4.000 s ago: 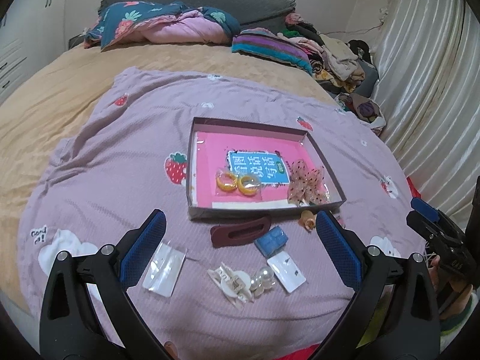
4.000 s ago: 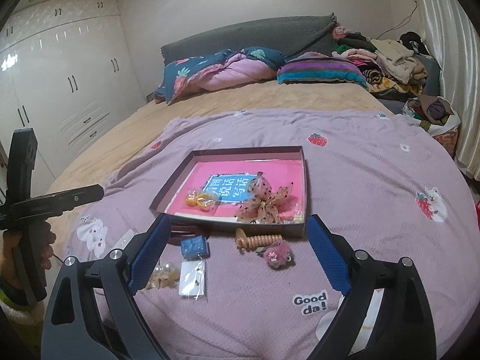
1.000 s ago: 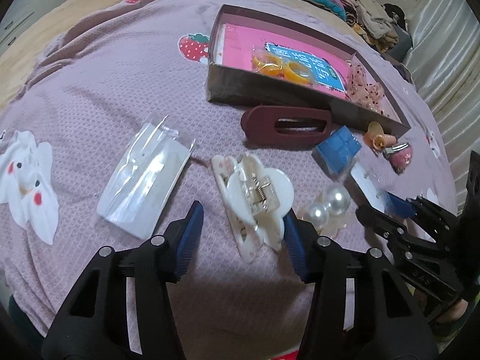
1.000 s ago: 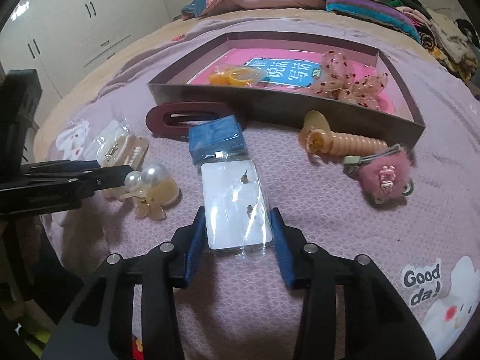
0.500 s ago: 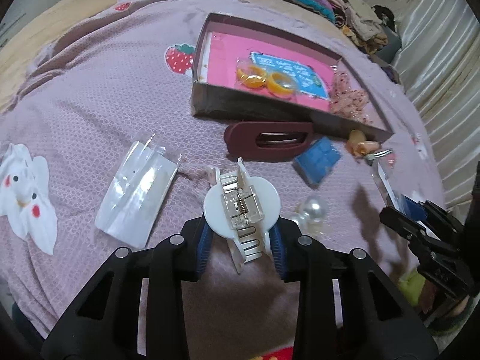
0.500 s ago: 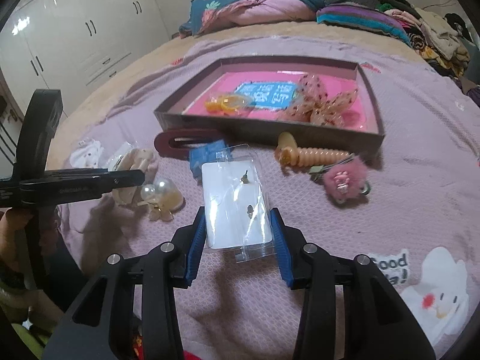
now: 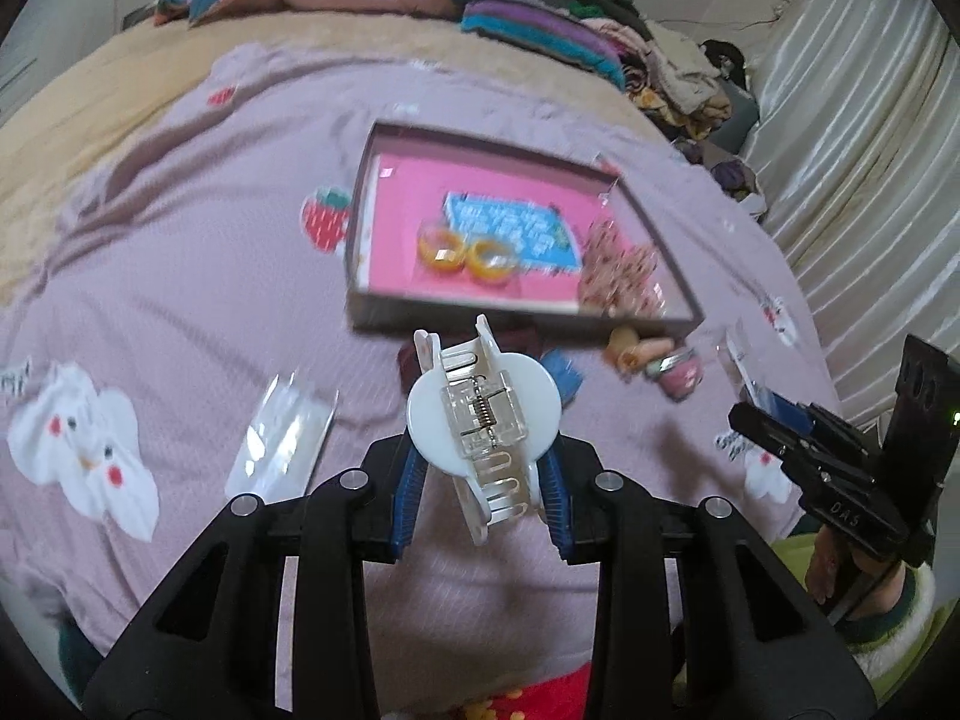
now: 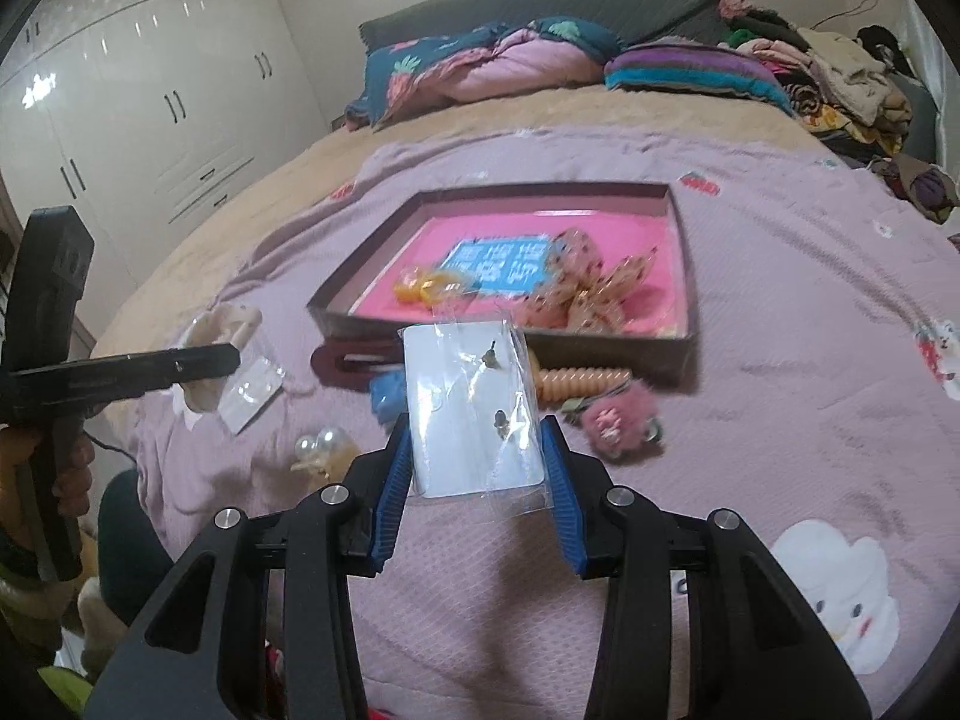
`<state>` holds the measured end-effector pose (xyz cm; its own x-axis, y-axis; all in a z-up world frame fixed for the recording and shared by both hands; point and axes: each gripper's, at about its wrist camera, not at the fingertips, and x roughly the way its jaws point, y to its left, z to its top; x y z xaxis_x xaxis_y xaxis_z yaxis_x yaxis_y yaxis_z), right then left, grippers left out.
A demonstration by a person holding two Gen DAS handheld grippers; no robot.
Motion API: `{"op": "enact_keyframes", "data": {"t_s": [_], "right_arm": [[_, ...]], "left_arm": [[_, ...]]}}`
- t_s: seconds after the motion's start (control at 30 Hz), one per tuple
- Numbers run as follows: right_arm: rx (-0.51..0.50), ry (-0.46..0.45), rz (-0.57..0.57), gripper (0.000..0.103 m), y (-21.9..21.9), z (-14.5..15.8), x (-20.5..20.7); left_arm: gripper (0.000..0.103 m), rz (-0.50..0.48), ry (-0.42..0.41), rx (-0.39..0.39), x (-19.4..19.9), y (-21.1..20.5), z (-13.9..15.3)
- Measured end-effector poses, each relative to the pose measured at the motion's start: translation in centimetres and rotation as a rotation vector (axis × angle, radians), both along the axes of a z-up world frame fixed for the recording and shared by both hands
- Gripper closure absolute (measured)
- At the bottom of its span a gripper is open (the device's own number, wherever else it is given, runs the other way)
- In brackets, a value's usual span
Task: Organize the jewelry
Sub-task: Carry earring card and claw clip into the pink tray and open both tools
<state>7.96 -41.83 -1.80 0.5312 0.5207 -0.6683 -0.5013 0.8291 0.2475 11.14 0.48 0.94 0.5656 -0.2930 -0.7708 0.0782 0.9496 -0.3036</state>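
My left gripper (image 7: 483, 459) is shut on a white claw hair clip (image 7: 483, 408) and holds it above the bedspread, short of the brown tray (image 7: 522, 317). My right gripper (image 8: 477, 450) is shut on a white earring card in a clear bag (image 8: 471, 408), also lifted, in front of the tray (image 8: 690, 336). The tray has a pink lining and holds two orange rings (image 7: 468, 252) and a dotted bow (image 8: 591, 288). The right gripper shows in the left wrist view (image 7: 774, 414); the left gripper shows in the right wrist view (image 8: 204, 360).
On the purple bedspread lie a maroon oval clip (image 8: 354, 363), a blue item (image 8: 387, 393), a peach spiral clip (image 8: 579, 387), a pink fuzzy clip (image 8: 612, 420), a pearl piece (image 8: 321, 444) and a clear packet (image 7: 282, 441). Pillows and clothes pile at the bed's head.
Both grippers have risen from the bedspread with their items and moved toward the tray. The hair clip and earring card are now higher off the bed than half a second ago.
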Motion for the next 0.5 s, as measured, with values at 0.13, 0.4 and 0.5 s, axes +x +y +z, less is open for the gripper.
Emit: {"op": "enact_keyframes", "data": {"t_s": [0.13,0.4,0.5], "right_arm": [[-0.003,-0.036,-0.03,0.063,-1.0,1.1,0.3],[0.008,-0.092,-0.089,0.063,-3.1,3.3,1.5],[0.018,-0.111,-0.104,0.063,-3.7,4.1,1.8]], "left_arm": [[0.078,-0.017,-0.036,0.014,1.1,-1.0,1.3],[0.078,-0.045,-0.069,0.025,3.7,-2.6,2.4],[0.078,-0.054,-0.081,0.031,4.6,-3.1,2.9]]}}
